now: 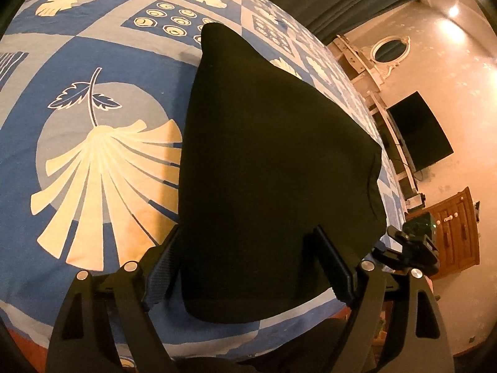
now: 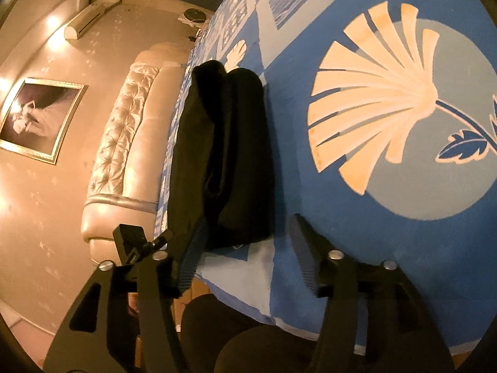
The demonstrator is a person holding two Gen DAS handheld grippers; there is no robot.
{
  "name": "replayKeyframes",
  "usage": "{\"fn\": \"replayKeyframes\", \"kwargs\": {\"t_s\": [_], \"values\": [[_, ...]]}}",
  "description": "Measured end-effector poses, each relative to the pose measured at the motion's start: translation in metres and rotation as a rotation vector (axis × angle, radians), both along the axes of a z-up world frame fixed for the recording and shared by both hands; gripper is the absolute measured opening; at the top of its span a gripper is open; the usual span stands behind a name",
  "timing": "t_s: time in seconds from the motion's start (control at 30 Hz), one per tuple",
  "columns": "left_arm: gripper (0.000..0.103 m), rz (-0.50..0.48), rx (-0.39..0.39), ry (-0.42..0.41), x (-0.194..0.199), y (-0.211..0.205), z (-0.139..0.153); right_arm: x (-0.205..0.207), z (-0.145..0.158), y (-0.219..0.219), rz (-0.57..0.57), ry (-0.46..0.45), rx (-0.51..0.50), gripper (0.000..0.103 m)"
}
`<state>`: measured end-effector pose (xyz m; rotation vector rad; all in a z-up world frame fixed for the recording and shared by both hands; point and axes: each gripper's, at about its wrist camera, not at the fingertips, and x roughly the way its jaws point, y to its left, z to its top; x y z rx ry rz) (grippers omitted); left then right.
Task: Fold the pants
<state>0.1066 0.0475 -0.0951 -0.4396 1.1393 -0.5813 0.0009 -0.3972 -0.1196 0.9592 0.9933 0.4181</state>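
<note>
The black pants (image 1: 264, 155) lie folded into a thick, narrow bundle on the bed cover (image 1: 93, 71), which is blue with cream leaf prints. My left gripper (image 1: 248, 233) is open, its fingers (image 1: 164, 267) standing on either side of the bundle's near end without pinching it. From the right wrist view the pants (image 2: 223, 155) run away along the bed's left edge. My right gripper (image 2: 250, 220) is open at the bundle's near end; the left pad overlaps the fabric and the right pad stands clear over the bed cover (image 2: 388, 233).
The bed's near edge lies just below both grippers. A padded headboard (image 2: 124, 140), a framed picture (image 2: 37, 118) and an air conditioner (image 2: 87, 21) line one wall. A dark screen (image 1: 419, 130) and a wooden cabinet (image 1: 456, 227) stand on the other side. A person's dark-clad legs (image 2: 248, 342) are close under the right gripper.
</note>
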Motion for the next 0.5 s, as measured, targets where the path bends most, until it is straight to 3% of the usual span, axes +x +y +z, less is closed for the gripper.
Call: {"fn": "replayKeyframes", "kwargs": {"t_s": [0.2,0.33,0.37,0.4,0.5], "values": [[0.083,0.002,-0.004,-0.005,0.003,-0.004,-0.004,0.002,0.003,0.011,0.002,-0.006,-0.039,0.073],[0.083,0.000,-0.017,-0.018,0.000,-0.003,-0.006,0.015,0.000,0.024,0.009,-0.013,-0.004,0.074],[0.083,-0.001,-0.016,-0.022,-0.001,-0.003,-0.006,0.019,-0.002,0.027,0.014,-0.016,-0.004,0.063],[0.083,0.000,-0.014,-0.024,-0.002,-0.004,-0.006,0.022,-0.005,0.031,0.016,-0.004,-0.018,0.045],[0.083,0.004,-0.010,-0.026,-0.004,-0.005,-0.006,0.025,-0.012,0.033,0.006,0.004,-0.004,0.034]]}}
